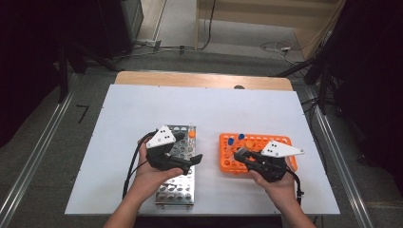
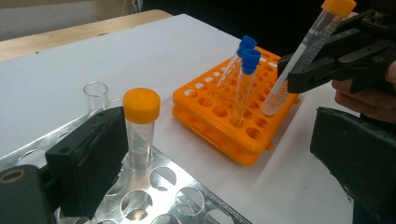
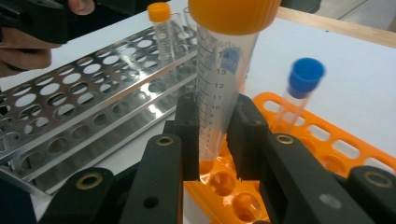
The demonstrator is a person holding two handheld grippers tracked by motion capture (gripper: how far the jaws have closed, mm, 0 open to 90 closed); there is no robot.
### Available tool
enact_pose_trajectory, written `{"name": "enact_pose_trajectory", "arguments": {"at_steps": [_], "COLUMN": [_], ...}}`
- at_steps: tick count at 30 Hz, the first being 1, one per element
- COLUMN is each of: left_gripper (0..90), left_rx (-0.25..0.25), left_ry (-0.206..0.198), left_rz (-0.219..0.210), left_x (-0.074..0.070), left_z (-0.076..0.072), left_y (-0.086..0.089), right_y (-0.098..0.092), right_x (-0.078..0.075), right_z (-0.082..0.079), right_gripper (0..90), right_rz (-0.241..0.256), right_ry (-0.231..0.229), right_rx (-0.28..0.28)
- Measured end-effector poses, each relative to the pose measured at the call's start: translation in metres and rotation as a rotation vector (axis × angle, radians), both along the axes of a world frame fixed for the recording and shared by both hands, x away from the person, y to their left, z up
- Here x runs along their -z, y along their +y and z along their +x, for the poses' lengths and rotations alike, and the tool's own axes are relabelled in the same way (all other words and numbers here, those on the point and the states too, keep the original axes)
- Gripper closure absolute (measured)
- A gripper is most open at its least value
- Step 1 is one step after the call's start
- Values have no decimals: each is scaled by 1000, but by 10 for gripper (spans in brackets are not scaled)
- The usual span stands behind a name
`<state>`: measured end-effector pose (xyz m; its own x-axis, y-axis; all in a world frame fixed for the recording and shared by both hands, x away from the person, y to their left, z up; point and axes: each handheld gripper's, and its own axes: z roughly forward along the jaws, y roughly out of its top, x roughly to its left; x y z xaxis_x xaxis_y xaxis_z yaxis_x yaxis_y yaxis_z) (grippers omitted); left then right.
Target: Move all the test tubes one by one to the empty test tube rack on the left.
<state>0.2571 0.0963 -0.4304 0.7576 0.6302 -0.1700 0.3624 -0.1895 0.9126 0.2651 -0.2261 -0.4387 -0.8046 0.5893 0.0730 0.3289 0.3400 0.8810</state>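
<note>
My right gripper [image 3: 215, 123] is shut on a clear tube with an orange cap [image 3: 223, 79], held tilted over the near-left corner of the orange rack [image 3: 338, 144]. Its lower tip [image 2: 272, 106] sits at a rack hole. Two blue-capped tubes [image 2: 243, 70] stand in that orange rack [image 1: 280, 140]. My left gripper [image 2: 217, 123] is open over the metal rack [image 2: 187, 198]. A second orange-capped tube [image 2: 140, 126] stands in this rack just beside the left jaw. In the high view the left gripper [image 1: 190, 148] points right and the right gripper [image 1: 241, 154] points left.
An uncapped clear tube [image 2: 95, 95] stands in the metal rack [image 1: 178, 189] behind the orange-capped one. Both racks lie side by side on a white tabletop [image 1: 199, 107] with a wooden strip along its far edge. Cables lie on the floor beyond.
</note>
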Motion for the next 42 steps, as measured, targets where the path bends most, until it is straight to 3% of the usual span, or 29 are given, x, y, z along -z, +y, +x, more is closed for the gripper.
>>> {"name": "enact_pose_trajectory", "arguments": {"at_steps": [8, 13, 17, 27, 31, 42], "left_gripper": [112, 255, 380, 580, 650, 726], "left_rx": [53, 116, 161, 258, 251, 223], "left_ry": [0, -6, -30, -33, -29, -64], "left_rz": [-25, -61, -32, -37, -28, 1], "left_x": [-1, -1, -3, -2, 1, 1], "left_z": [-2, -3, -7, -12, -13, -14], "left_y": [-6, -9, -18, -38, -43, -45], "right_y": [19, 33, 42, 58, 62, 62], "right_x": [4, 7, 9, 11, 12, 12], "right_z": [-5, -8, -11, -16, -17, -17], "right_gripper": [730, 731, 731, 731, 731, 730], "right_rz": [-17, -30, -45, -62, -69, -65], "right_ry": [7, 9, 10, 24, 33, 52], "right_rx": [-53, -85, -107, -149, -165, -177]}}
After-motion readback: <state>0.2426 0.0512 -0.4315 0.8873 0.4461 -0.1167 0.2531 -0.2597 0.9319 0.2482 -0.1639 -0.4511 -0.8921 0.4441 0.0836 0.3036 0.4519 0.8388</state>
